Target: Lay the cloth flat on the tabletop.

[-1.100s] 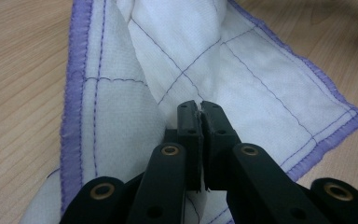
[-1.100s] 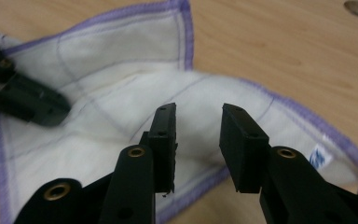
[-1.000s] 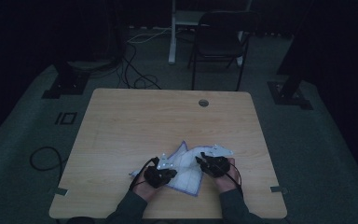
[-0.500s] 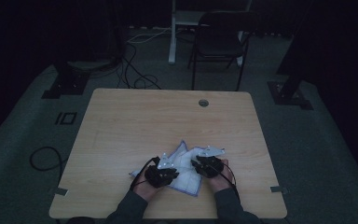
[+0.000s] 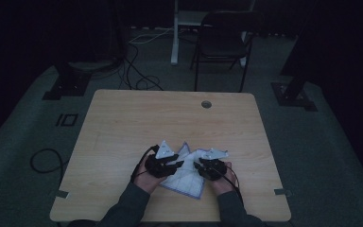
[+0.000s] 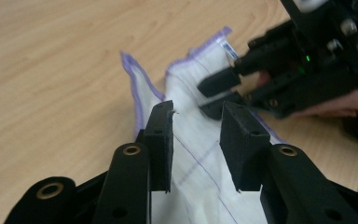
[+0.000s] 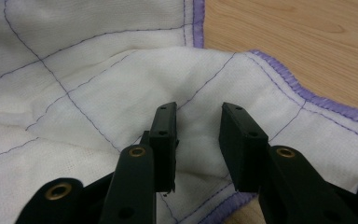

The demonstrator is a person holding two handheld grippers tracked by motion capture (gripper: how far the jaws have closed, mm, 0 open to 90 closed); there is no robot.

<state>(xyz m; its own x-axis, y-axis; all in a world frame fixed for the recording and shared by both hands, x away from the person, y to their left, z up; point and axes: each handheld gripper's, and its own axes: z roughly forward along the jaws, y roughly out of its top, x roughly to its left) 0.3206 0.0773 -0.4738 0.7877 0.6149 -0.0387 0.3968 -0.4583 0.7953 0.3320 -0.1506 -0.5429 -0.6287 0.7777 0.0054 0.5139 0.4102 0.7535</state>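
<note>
A white cloth with purple edging and thin stitched lines lies rumpled on the wooden table near its front edge. My left gripper rests at the cloth's left side, and its jaws stand open over a raised part of the cloth. The right gripper comes in from the cloth's right, a short gap from the left one. It is open, with a fold of the cloth lying between its jaws. The left gripper view also has the right gripper on the cloth's far edge.
A round cable hole sits near the table's far edge. Beyond the table stands a dark chair. Cables lie on the floor at the left. Bare tabletop stretches ahead of both grippers.
The right gripper has moved left, closer to the left gripper, and the cloth's right side has bunched in with it. My left gripper has stayed about where it was.
</note>
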